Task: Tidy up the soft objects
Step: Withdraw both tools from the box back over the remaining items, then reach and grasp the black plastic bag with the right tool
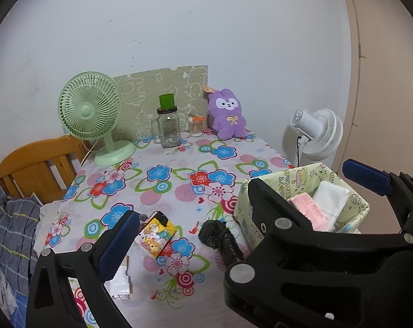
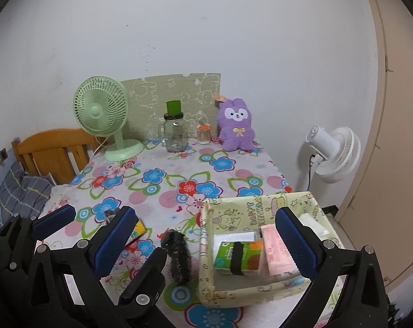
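Right wrist view: right gripper (image 2: 203, 235) spread wide, empty, above paper box (image 2: 206, 281) holding tissue packs (image 2: 238, 257). Left gripper (image 2: 78, 218) open, empty, at 9 o'clock. Cartoon tissue pack (image 1: 156, 236) loose on tablecloth (image 1: 179, 180), between left pads. Probably next pick: close squarely across pack, squeeze lightly. Purple plush (image 2: 236, 125) at 12 o'clock, far edge.

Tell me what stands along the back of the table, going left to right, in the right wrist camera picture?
Green fan → glass jar with a green cup on top → small jar → purple bunny. Further right, off the table, is a white fan.
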